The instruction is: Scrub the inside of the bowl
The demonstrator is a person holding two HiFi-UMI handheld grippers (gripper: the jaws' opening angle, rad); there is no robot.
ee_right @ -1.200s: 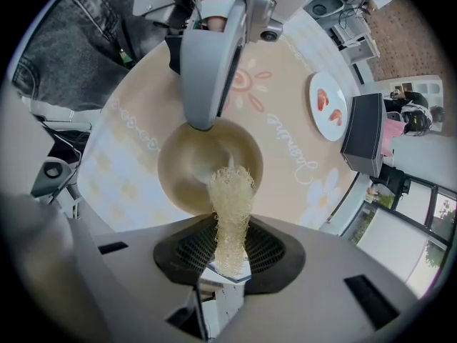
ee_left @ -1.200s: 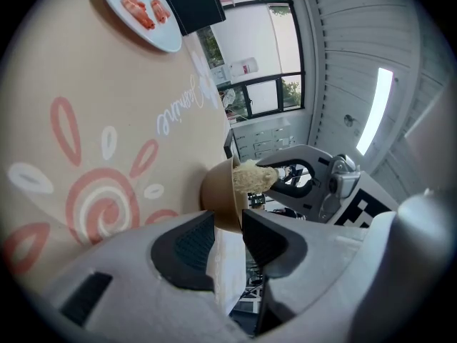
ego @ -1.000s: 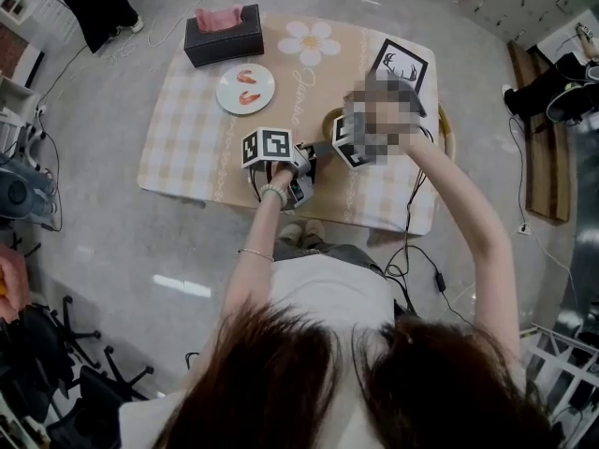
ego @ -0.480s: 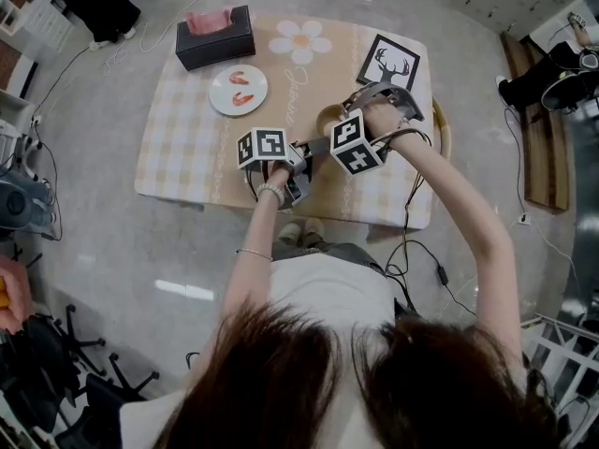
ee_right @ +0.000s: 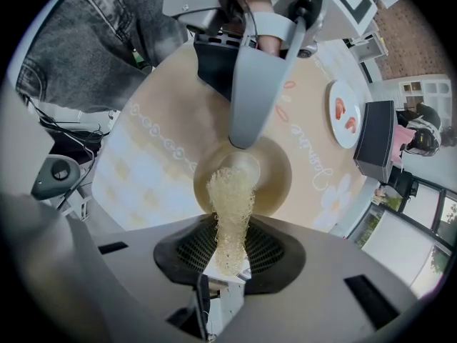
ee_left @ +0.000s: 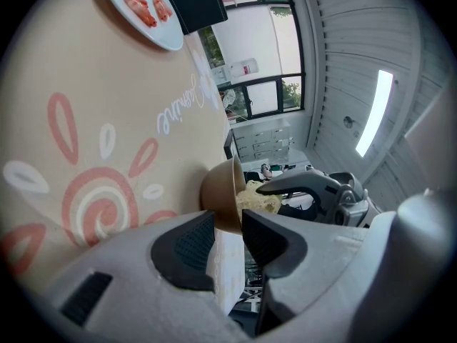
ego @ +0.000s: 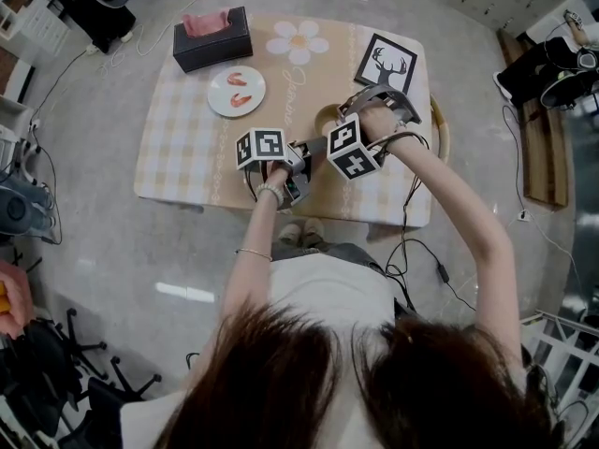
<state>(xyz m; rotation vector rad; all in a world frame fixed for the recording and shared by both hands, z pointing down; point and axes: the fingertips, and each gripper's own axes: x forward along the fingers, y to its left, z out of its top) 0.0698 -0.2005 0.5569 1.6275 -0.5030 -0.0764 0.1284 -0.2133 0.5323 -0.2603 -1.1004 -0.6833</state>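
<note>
A brown bowl stands on the checked tablecloth, near the table's front edge. My left gripper is shut on its near rim, with one finger inside and one outside the bowl. From the right gripper view that same finger reaches the bowl's far rim. My right gripper is shut on a pale yellow mesh scrubber. The scrubber's free end hangs down into the bowl's bottom. In the left gripper view the scrubber shows inside the bowl. In the head view both marker cubes sit close together over the bowl.
A white plate with shrimp and a black tissue box lie at the table's back left. A framed deer picture stands at the back right. A wicker basket rim shows behind my right hand. Cables trail on the floor.
My right gripper has shifted a little to the left over the bowl with the scrubber in it. The left gripper keeps its hold on the rim and the bowl stays in place.
</note>
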